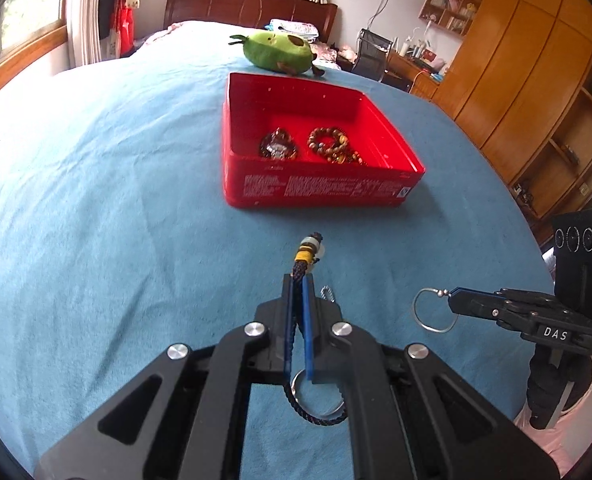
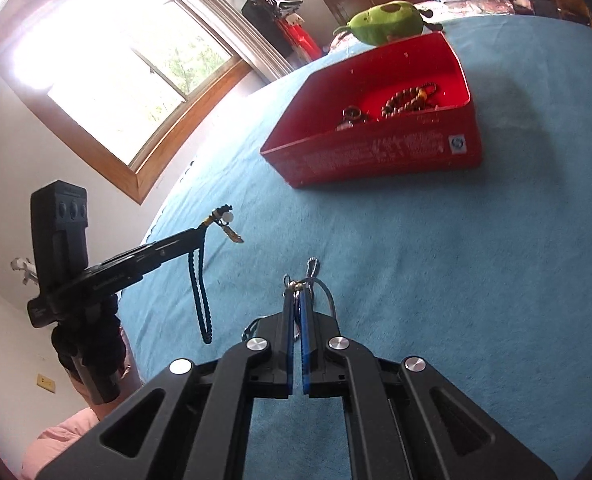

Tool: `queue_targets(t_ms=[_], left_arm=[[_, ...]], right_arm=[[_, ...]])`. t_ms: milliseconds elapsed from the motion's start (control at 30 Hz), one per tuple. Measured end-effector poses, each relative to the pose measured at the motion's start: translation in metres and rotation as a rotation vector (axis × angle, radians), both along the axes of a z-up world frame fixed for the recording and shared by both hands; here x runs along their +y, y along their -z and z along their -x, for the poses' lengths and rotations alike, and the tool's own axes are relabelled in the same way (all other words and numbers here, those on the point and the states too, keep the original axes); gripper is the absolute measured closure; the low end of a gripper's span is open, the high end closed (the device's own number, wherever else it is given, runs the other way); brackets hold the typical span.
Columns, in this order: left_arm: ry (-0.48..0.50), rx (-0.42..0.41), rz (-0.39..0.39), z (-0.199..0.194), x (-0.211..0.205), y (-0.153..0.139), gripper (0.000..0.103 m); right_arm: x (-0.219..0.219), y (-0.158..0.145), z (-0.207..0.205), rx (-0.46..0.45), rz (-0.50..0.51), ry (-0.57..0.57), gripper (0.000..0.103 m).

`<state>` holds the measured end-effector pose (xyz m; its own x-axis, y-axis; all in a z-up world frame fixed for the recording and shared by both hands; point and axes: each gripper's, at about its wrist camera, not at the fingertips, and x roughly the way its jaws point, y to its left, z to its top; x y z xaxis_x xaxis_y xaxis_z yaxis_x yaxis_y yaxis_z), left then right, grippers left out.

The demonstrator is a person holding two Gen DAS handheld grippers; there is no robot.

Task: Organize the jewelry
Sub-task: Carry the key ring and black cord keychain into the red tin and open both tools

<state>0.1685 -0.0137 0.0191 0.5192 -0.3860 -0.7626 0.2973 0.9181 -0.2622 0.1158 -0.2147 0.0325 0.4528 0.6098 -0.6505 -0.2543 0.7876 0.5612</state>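
Observation:
A red box [image 1: 316, 194] sits on the blue bedspread ahead; it also shows in the right wrist view [image 2: 376, 156]. Inside lie a brown bead bracelet [image 1: 330, 144] and a dark beaded piece [image 1: 277, 145]. My left gripper [image 1: 299, 280] is shut on a dark braided cord bracelet [image 1: 308, 254] with a yellow wrap, held above the bed; its loop hangs down in the right wrist view [image 2: 200, 292]. My right gripper [image 2: 296, 294] is shut on a thin silver ring bracelet [image 1: 432, 312], held to the right of the left gripper [image 2: 199, 234].
A green avocado plush toy [image 1: 277, 52] lies just behind the box. The blue bedspread [image 1: 95, 200] stretches all around. Wooden wardrobes [image 1: 536, 80] stand on the right, a window [image 2: 127, 64] on the left, a headboard at the far end.

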Motion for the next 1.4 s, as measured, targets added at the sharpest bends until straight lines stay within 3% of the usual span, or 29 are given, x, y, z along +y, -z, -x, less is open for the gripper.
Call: queue_targets(t_ms=[300,467,600,833,967,1167,1333,1400], left_arm=[[0.003,-0.056,0.014,-0.039,-0.017,-0.038,0.101],[-0.015,-0.088,0.021,-0.077,-0.028,-0.06,0.101],[-0.029,-0.104,0.042,-0.113,-0.037,-0.069,0.101],[-0.059,-0.112,0.056,-0.18,-0.055,-0.053,0.101],[-0.059,-0.056,0.033,-0.209,-0.065,-0.027,0.101],[-0.059,0.015,0.011,-0.234,-0.069,0.007,0.1],[-0.062,0.025,0.004,-0.239,-0.067,0.013,0.099],[-0.064,0.022,0.001,-0.238,-0.066,0.012,0.094]], right_arm=[[-0.015,-0.054,-0.04,-0.074,0.011,0.041,0.101],[-0.023,-0.081,-0.085,-0.114,0.03,0.093,0.101],[-0.029,-0.085,-0.123,-0.121,0.061,0.132,0.101],[-0.025,-0.058,-0.194,-0.079,0.101,0.167,0.101],[-0.017,-0.037,-0.221,-0.056,0.153,0.165,0.101],[-0.013,-0.01,-0.239,-0.017,0.196,0.167,0.101],[-0.009,-0.002,-0.24,-0.004,0.207,0.157,0.1],[-0.007,-0.001,-0.24,0.003,0.209,0.156,0.093]])
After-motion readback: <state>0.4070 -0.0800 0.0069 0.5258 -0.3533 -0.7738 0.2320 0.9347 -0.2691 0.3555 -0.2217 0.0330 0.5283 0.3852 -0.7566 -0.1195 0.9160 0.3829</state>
